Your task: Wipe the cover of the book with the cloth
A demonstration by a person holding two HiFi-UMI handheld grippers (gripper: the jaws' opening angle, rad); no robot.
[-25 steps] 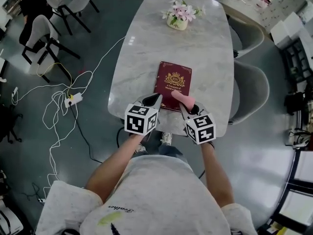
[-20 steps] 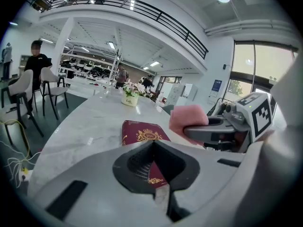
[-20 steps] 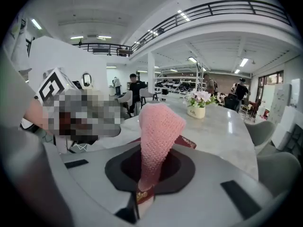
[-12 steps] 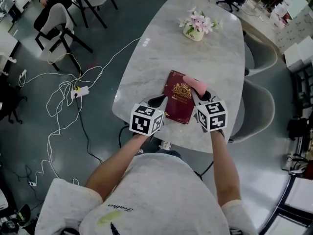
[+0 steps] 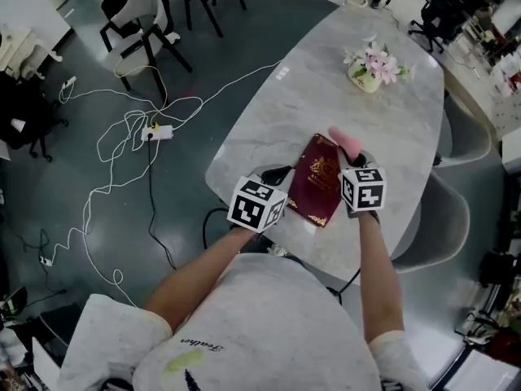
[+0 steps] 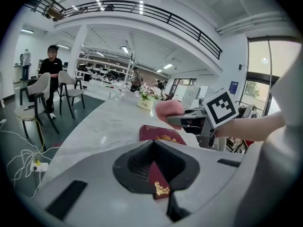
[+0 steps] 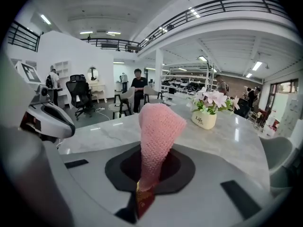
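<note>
Here, left gripper (image 5: 277,173) jaws clenched on book (image 5: 321,177) corner, right gripper (image 5: 356,156) jaws grasping pink cloth (image 5: 344,139), pot (image 7: 203,119) marked "Life"

Your book (image 5: 317,179) is dark red with a gold crest in the middle of its cover and gold ornament at the corners. It is closed, cover up, and sits askew on the table (image 5: 269,129) near the edge closest to you. One near corner of it sits between the jaws of your left gripper (image 5: 281,172). Your cloth (image 5: 346,141) is pink and knitted, bunched into a narrow roll. Your right gripper (image 5: 358,160) clamps it, and its free end sticks out past the jaws over the book's far right corner
</note>
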